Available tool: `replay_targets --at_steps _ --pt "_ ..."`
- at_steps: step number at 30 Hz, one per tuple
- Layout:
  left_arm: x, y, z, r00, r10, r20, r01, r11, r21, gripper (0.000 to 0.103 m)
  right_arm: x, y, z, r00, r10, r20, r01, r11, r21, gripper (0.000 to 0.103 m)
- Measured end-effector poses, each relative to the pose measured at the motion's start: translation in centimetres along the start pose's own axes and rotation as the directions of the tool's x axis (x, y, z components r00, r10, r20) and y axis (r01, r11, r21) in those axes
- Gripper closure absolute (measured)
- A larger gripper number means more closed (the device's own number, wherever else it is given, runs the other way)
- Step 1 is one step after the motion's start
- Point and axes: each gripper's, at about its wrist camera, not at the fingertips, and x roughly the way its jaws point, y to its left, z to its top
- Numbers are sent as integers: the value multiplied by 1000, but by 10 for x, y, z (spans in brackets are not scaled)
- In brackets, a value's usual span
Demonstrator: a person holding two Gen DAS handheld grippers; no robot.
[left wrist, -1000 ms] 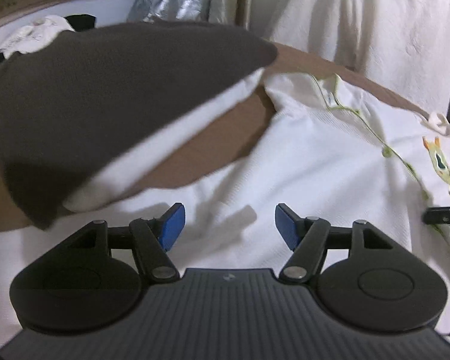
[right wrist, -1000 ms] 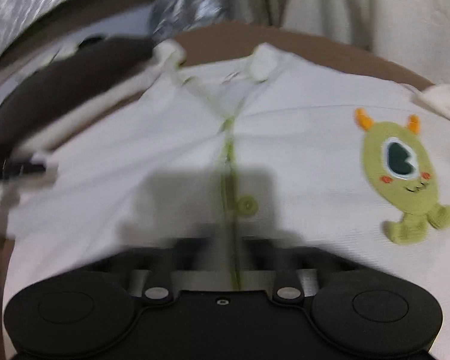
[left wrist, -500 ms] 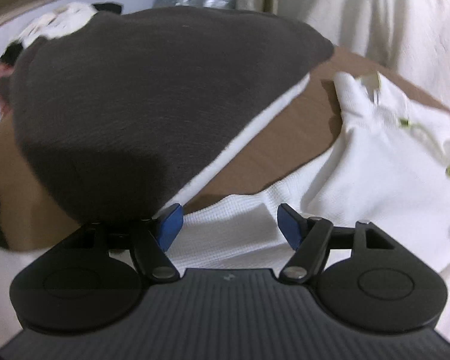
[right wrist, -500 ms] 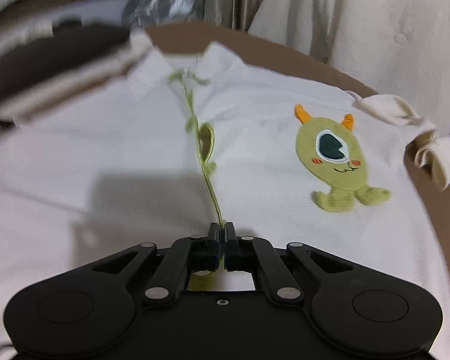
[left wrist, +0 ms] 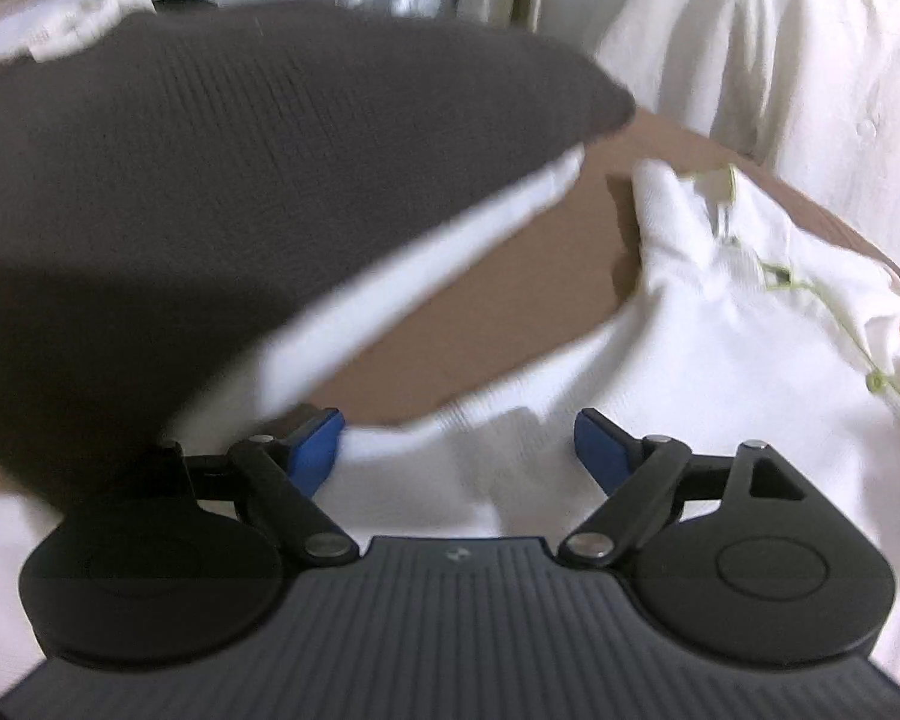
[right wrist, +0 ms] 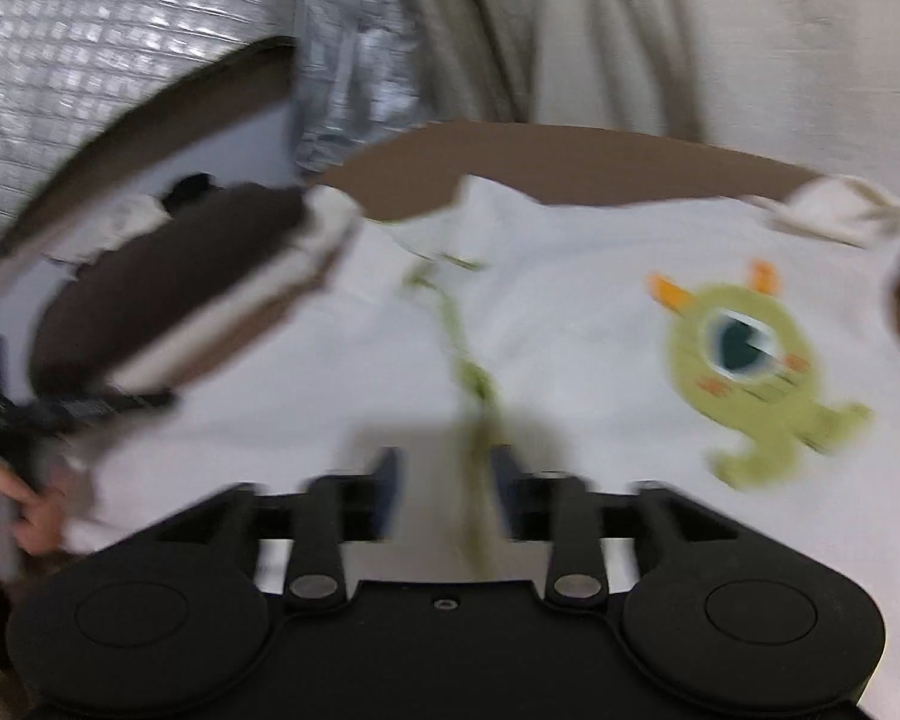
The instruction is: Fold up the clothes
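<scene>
A white children's shirt (right wrist: pixel 570 336) with a green button placket (right wrist: pixel 468 372) and a green one-eyed monster patch (right wrist: pixel 744 360) lies spread on the brown table (right wrist: pixel 570 162). My right gripper (right wrist: pixel 447 480) hovers low over the placket. Its jaws are opening, the green strip runs between them, and the pads do not press on it. My left gripper (left wrist: pixel 456 450) sits over the shirt's white edge (left wrist: pixel 510 468); its blue pads (left wrist: pixel 315 444) are spreading wider and grip nothing. The right wrist view is blurred.
A folded dark grey garment (left wrist: pixel 240 180) with a white layer under it lies left of the shirt. Cream fabric (left wrist: pixel 780 60) hangs behind the table, with silver quilted material (right wrist: pixel 90 60) at the back left. A hand (right wrist: pixel 24 510) holds the left gripper.
My right gripper was shut on the green placket half a second ago; now its jaws stand apart. The left gripper has sunk toward the shirt's edge beside the dark garment, with its jaws wider.
</scene>
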Motion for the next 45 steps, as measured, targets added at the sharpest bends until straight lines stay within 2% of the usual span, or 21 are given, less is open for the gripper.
replay_targets --at_steps 3,6,10,12,13,14,15,17,21,23,26,28,30,31,32,33,36,38,39,42,45 --pt "3 -1 -2 1000 -9 -15 9 1000 -20 23 28 14 25 999 8 -35 -12 995 -104 53" --pt "0 -5 2 1000 -28 0 28 1000 -13 37 58 34 53 996 41 -85 -58 975 -212 51" --pt "5 -1 4 997 -78 -9 77 995 -59 38 111 49 82 989 1 -145 -38 966 -256 33" --pt "7 0 3 996 -86 -10 86 995 -58 38 141 48 89 985 -32 -169 -13 965 -263 32" --pt "7 0 3 996 -89 -9 88 995 -52 38 155 47 89 982 -44 -183 -5 965 -260 37" --pt "7 0 3 996 -91 -9 90 995 -52 38 162 48 87 983 -14 -185 -36 963 -266 73" --pt "6 0 4 996 -94 -7 94 994 -55 38 167 49 84 982 25 -185 -76 959 -274 97" --pt "4 2 6 996 -94 -6 93 994 -65 38 158 64 80 991 22 -130 -69 926 -370 96" --pt "-5 15 8 998 -59 19 61 994 -89 38 109 50 76 996 -80 29 85 931 -355 97" --pt "-4 18 10 999 -29 19 31 995 -95 38 95 27 72 990 -135 34 139 942 -305 97" --pt "3 17 10 999 -31 -10 31 997 -75 34 112 9 64 988 -144 -58 126 963 -237 96" --pt "9 13 10 998 -61 -34 60 998 -36 25 116 8 63 989 -142 -47 131 975 -180 90" --pt "14 8 7 995 -84 -47 85 996 14 25 109 8 64 992 -124 -12 122 987 -108 83" --pt "15 4 6 995 -85 -45 87 995 43 43 104 7 63 994 -113 -5 112 992 -58 65" --pt "14 -1 5 997 -74 -37 77 994 81 94 100 7 61 994 -107 4 108 994 -21 54" --pt "11 -8 3 998 -56 -20 58 991 117 101 93 8 59 994 -107 19 107 994 11 53" --pt "-14 -28 0 989 85 123 -109 972 206 102 67 9 50 992 -110 53 105 990 90 52" --pt "-37 -36 -2 936 241 255 -302 924 234 101 44 9 38 991 -113 70 104 987 120 52" --pt "-42 -32 -2 919 278 281 -344 911 225 101 35 10 32 992 -106 73 96 987 126 52" --pt "-30 -4 -3 939 301 168 -325 935 140 101 4 14 7 995 -83 50 76 988 136 52" --pt "-7 -7 -4 934 332 131 -348 927 136 100 -25 19 -27 996 -85 24 80 986 147 52"
